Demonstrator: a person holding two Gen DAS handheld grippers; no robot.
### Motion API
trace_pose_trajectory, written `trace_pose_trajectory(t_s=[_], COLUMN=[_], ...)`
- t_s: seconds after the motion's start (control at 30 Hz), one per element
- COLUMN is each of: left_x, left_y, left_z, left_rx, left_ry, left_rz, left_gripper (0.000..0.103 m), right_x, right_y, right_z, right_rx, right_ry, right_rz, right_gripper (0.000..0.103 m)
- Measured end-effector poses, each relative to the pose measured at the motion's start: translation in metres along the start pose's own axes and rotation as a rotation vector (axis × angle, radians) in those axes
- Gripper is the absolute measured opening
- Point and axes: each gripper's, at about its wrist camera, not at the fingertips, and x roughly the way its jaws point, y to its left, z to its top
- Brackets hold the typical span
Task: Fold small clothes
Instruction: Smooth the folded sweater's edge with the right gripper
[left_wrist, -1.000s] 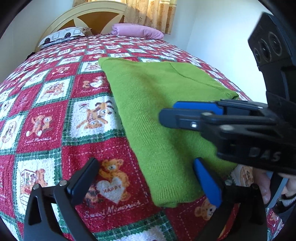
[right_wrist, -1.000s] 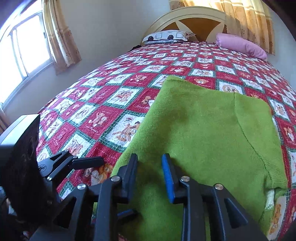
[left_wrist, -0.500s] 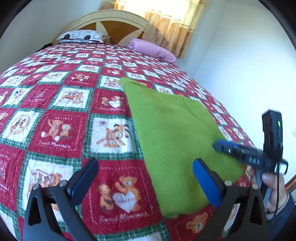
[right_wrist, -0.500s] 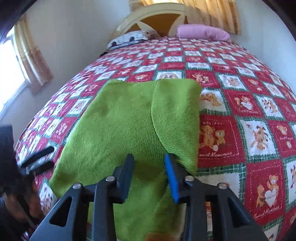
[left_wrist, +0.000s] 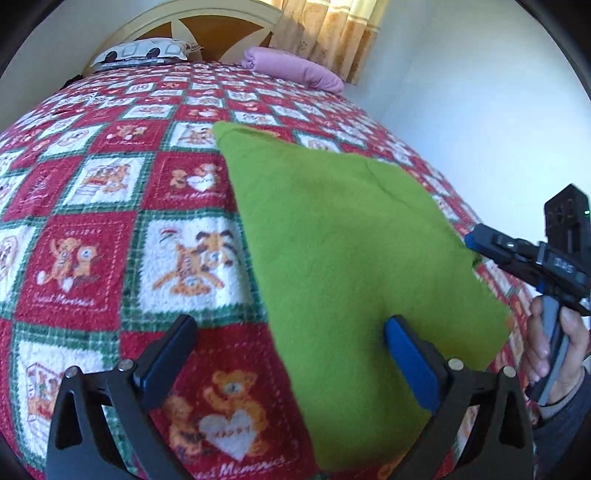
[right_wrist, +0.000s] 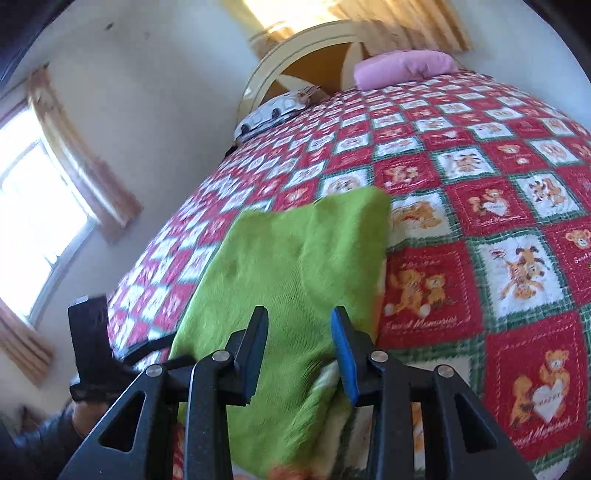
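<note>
A green knitted garment (left_wrist: 343, 251) lies folded flat on the bed's red patchwork blanket (left_wrist: 92, 258). My left gripper (left_wrist: 291, 354) hangs over its near left edge, open wide; the blue-padded right finger (left_wrist: 410, 365) is above the cloth and the left finger above the blanket. My right gripper (right_wrist: 299, 339) is at the garment's (right_wrist: 295, 266) other side, its jaws opening, with green cloth showing through the gap and no pad pressing on it. The left wrist view shows the right gripper (left_wrist: 484, 243), held in a hand, at the garment's right edge.
A pink pillow (left_wrist: 295, 68) and a patterned pillow (left_wrist: 144, 53) lie by the headboard (left_wrist: 207, 26). A wall (left_wrist: 480, 110) runs close along the bed's right side. A window with curtains (right_wrist: 40, 214) is on the other side. The left gripper's body (right_wrist: 90, 332) shows blurred.
My right gripper has swung from above the garment's middle out to its right edge and rolled. The left gripper shifted slightly. The garment lies as before.
</note>
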Motion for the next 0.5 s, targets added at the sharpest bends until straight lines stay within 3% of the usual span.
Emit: trace_pose_trajectory(t_s=[0.07, 0.2, 0.27, 0.33, 0.5], left_x=[0.004, 0.005, 0.003, -0.002, -0.001], left_y=[-0.002, -0.003, -0.001, 0.005, 0.023], left_z=[-0.001, -0.004, -0.004, -0.004, 0.0], left_rx=[0.013, 0.024, 0.013, -0.021, -0.131], left_ry=[0.015, 0.019, 0.01, -0.015, -0.024], left_rz=[-0.013, -0.04, -0.057, -0.076, -0.152], left_gripper=[0.101, 0.101, 0.099, 0.091, 0.09], right_x=[0.003, 0.025, 0.024, 0.024, 0.02], right_y=[-0.006, -0.026, -0.032, -0.037, -0.048], right_z=[0.004, -0.001, -0.004, -0.003, 0.007], right_rx=[0.013, 0.061, 0.07, 0.091, 0.143], right_ry=[-0.009, 0.076, 0.06, 0.063, 0.049], right_rz=[-0.046, -0.079, -0.057, -0.04, 0.065], right_gripper=[0.048, 0.049, 0.051, 0.051, 0.053])
